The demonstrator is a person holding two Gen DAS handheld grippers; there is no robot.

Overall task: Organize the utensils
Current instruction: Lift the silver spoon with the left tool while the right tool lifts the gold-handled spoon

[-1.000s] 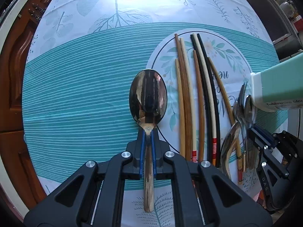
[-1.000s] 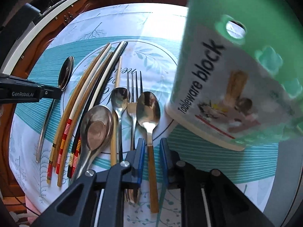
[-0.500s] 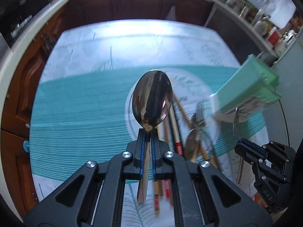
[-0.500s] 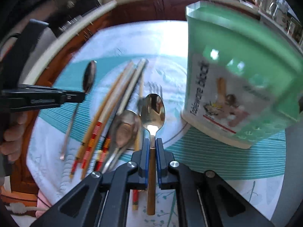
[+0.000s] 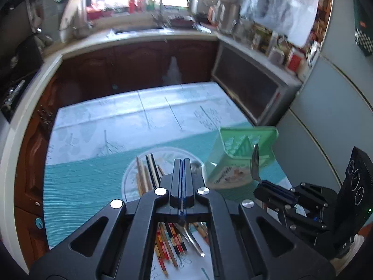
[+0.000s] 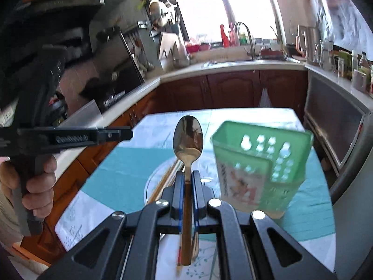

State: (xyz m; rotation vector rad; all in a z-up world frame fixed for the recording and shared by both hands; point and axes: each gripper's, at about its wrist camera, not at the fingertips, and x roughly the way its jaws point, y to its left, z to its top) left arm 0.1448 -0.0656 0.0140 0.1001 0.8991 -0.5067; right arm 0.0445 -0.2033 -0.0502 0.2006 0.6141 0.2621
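Observation:
My right gripper (image 6: 188,175) is shut on the brown handle of a steel spoon (image 6: 188,137), which it holds upright above the table. The left wrist view shows that gripper (image 5: 268,184) and its spoon (image 5: 254,161) in front of the green tableware holder (image 5: 233,163). My left gripper (image 5: 183,163) is up in the air, its jaws closing fully together with nothing between them. From the side, the left gripper (image 6: 128,134) also looks empty. Several chopsticks (image 5: 149,172) and a silver utensil (image 5: 193,242) lie on the round print of the tablecloth. The holder (image 6: 263,163) stands to the right of them.
The table carries a teal and white cloth (image 5: 93,175). Brown cabinets (image 5: 139,65) and a counter with a sink run behind it. A grey appliance (image 5: 326,116) stands close on the right. A person's hand (image 6: 37,186) grips the left tool.
Both grippers rose and tilted up, so the kitchen now fills the views. The right one shut on the spoon and lifted it. The spoon that the left one held is gone from its fingers.

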